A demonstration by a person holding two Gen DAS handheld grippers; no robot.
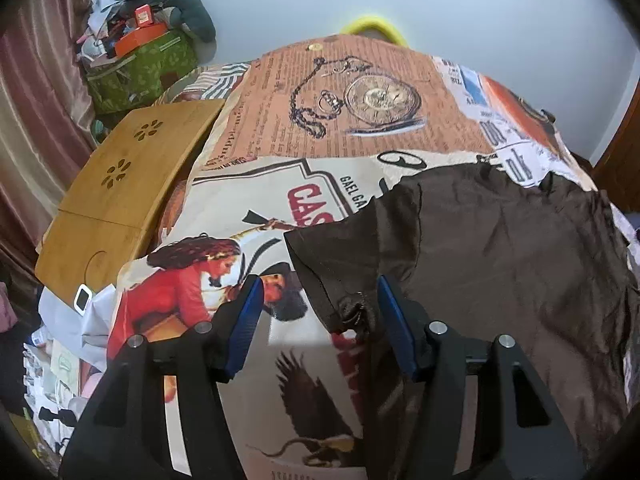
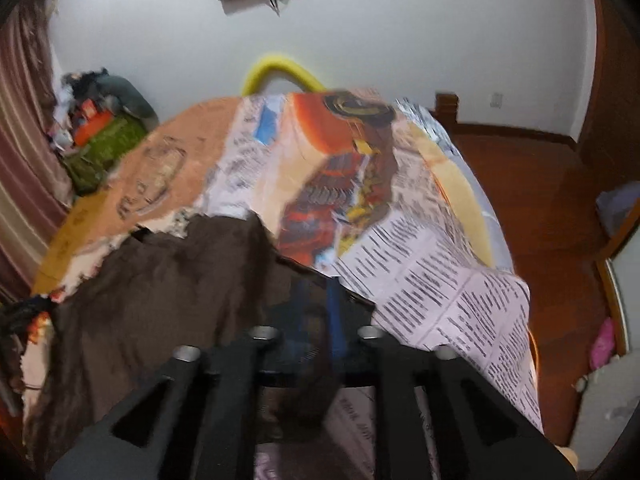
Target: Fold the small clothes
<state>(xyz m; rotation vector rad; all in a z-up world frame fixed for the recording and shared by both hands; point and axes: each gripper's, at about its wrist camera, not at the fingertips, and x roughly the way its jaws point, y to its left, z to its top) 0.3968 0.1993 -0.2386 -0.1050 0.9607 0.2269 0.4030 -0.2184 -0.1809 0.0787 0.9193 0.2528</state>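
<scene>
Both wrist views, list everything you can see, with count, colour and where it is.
brown cloth: one, dark brown, spread on the bedcover, one corner between the left jaws
bedcover: one, printed in orange, cream and red, over the bed
bamboo tray table: one, tan, left of the bedcover
green box: one, piled with clutter, far left by the wall
curtain: one, pinkish, far left
yellow tube: one, behind the bed
wooden floor: reddish brown, right of the bed
left hand-held gripper: black, blue pads, open
right hand-held gripper: black, blurred, under the cloth edge
</scene>
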